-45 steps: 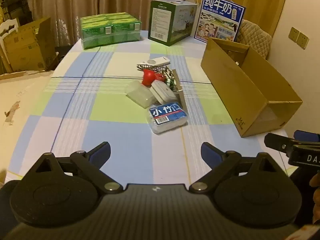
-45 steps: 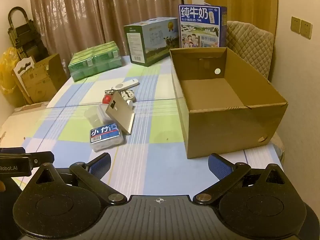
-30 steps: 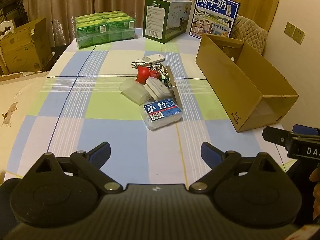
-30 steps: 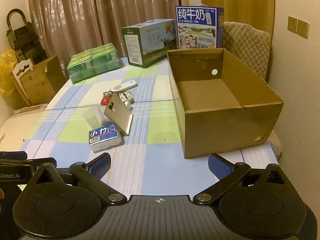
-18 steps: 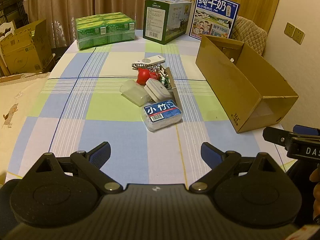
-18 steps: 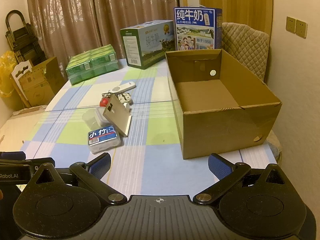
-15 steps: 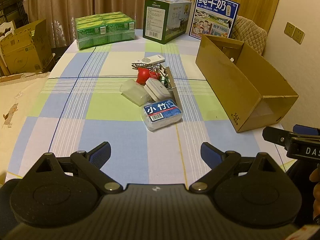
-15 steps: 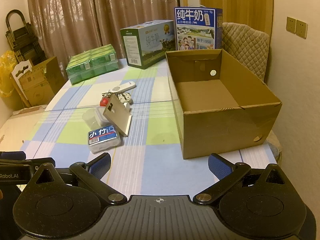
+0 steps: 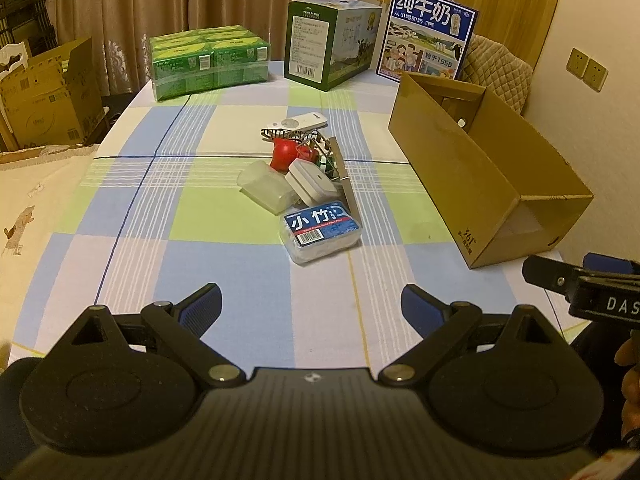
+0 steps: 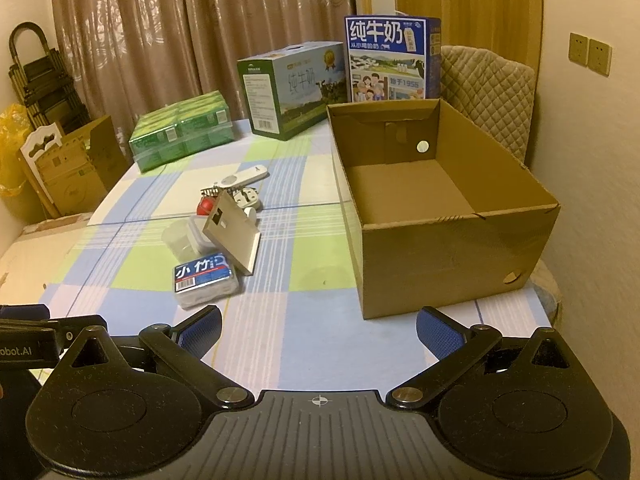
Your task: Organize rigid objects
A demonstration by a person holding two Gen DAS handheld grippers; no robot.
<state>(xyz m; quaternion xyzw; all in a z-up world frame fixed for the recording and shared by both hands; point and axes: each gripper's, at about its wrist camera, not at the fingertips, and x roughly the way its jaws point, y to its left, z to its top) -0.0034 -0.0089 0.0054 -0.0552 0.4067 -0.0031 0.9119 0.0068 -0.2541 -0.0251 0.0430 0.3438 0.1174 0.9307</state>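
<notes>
Count on table [image 9: 224, 256]: one open cardboard box [image 10: 452, 240], right. Two milk cartons far: green [image 9: 332, 44], blue [image 9: 426, 34]. One green shrink-wrapped pack [image 9: 208, 62], far left. Centre pile: one remote [image 9: 298, 122], one labelled plastic case [image 9: 322, 232], one metal plate [image 10: 234, 238].

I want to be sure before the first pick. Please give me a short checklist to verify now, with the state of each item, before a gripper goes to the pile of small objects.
1. Left gripper open and holding nothing: ok.
2. Right gripper open and holding nothing: ok.
3. Cardboard box open at the top, floor bare: ok.
4. Nearest object, the blue-labelled pack, lies flat at the pile's near edge with free cloth in front of it: ok.
5. Objects separated for single picks: not ok; the white case, the clear container and the metal plate lean on or touch one another.
6. What lies under the metal plate: cannot tell.
</notes>
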